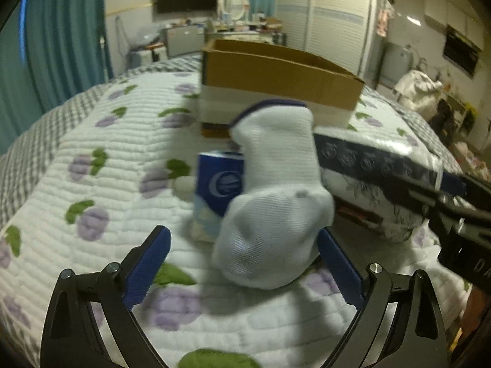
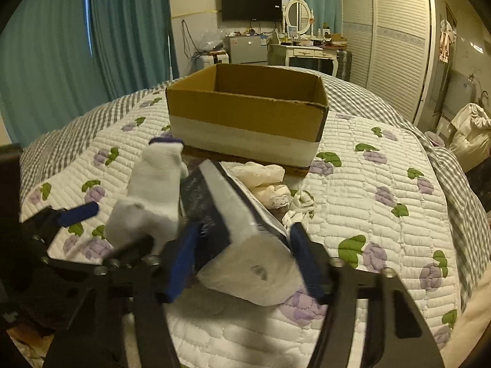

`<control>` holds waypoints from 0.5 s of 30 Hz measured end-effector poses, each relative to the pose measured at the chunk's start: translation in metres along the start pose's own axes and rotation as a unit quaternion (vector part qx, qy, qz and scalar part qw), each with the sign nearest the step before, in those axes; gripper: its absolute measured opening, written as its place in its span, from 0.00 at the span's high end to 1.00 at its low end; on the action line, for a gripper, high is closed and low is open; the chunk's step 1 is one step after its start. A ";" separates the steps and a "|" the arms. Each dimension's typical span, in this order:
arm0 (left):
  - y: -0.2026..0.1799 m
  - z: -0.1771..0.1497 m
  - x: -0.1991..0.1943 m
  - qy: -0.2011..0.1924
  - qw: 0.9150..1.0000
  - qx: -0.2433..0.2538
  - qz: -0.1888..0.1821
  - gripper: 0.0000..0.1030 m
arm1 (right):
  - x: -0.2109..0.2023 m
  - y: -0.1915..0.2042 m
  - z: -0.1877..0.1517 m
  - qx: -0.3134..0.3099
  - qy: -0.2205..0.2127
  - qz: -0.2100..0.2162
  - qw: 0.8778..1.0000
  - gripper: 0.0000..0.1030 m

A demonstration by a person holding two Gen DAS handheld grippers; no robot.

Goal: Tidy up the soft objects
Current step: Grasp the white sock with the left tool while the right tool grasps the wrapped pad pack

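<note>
White sock (image 1: 273, 202) between spread left gripper (image 1: 245, 263) fingers, right gripper (image 2: 242, 260) clenched on tissue pack (image 2: 233, 230), gloves (image 2: 264, 178) only in right view

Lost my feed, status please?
Left gripper jaws open, white sock between them. Right gripper shut on tissue pack. Cardboard box ahead, path clear.

R gripper (image 2: 245, 257) clamps a wrapped tissue pack (image 2: 245, 245), blue pads on both sides, white end facing cam. Just L of it, L gripper (image 2: 122, 227) w/ a white sock (image 2: 153, 196) standing up, dark cuff on top; grip unclear. Ahead of both: open cardboard box (image 2: 245, 116) on quilted bedspread (image 2: 383, 214). Crumpled cream cloth (image 2: 264, 174) btwn pack & box.
</note>
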State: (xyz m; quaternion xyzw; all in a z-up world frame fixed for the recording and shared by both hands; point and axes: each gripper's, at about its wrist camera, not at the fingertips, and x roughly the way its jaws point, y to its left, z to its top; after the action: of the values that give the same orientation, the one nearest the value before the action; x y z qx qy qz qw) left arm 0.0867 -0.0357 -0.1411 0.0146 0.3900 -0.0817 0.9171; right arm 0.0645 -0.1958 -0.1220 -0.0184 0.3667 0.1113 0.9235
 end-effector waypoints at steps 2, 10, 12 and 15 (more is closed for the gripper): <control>-0.005 0.000 0.004 0.006 1.000 0.009 -0.013 0.16 | -0.002 -0.001 0.001 0.004 -0.004 0.004 1.000 0.53; -0.009 0.003 -0.006 0.009 0.999 0.023 -0.039 0.48 | -0.012 -0.004 0.004 0.008 -0.013 0.010 1.000 0.58; -0.006 0.004 -0.016 0.000 0.999 0.021 -0.038 0.49 | -0.021 -0.001 0.007 0.004 -0.023 0.012 1.000 0.59; -0.004 0.007 -0.041 -0.022 0.999 0.025 -0.035 0.49 | -0.040 0.005 0.011 -0.002 -0.044 0.014 0.999 0.59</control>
State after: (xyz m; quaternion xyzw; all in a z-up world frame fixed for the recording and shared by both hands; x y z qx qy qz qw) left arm 0.0626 -0.0340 -0.1066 0.0221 0.3683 -0.1238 0.9212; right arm 0.0429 -0.1970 -0.0863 -0.0102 0.3253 0.1252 0.9372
